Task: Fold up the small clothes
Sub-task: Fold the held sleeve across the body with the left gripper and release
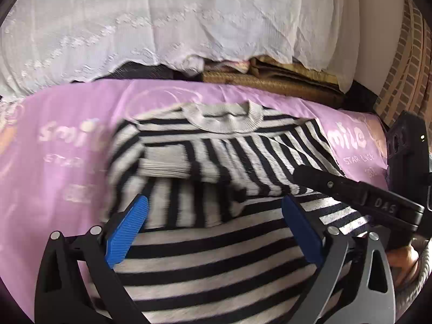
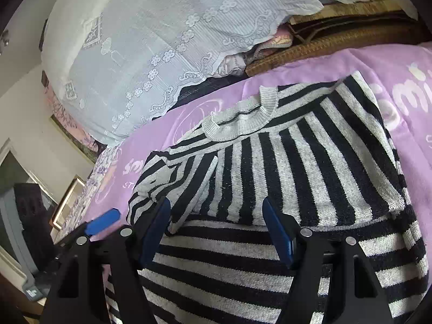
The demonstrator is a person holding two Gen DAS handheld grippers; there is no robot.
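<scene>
On the left, the purple sheet [image 1: 67,124] spreads smooth and thin, printed with pale "smile" lettering, and it carries the whole scene. Centre stage lies the sweater [image 1: 216,145], a soft, fuzzy knit in black and light grey stripes, its ribbed grey collar [image 1: 226,121] at the far side. Both sleeves are folded in across the chest, so their stripes run across those of the body; a ribbed grey cuff [image 1: 164,166] sits left of centre.

The left gripper [image 1: 216,216] hangs over the near half of the sweater, its ridged blue pads [image 1: 127,232] spread wide apart, nothing between them. In the right wrist view the left gripper's blue tip [image 2: 104,222] pokes in at the left edge, over the sheet just beside the sweater.

Moving right, the right gripper [image 2: 216,221] is also wide apart over the knit, dark blue pads [image 2: 278,232] flanking the folded sleeve's edge, clamped on nothing. From the left camera its black finger [image 1: 337,186] slants in over the right sleeve, whether touching it I cannot tell.

Far side: a crinkled white lace cloth [image 1: 175,19] with embroidered flowers drapes down, and to its right a woven brown mat [image 1: 272,81], coarse and folded flat.
</scene>
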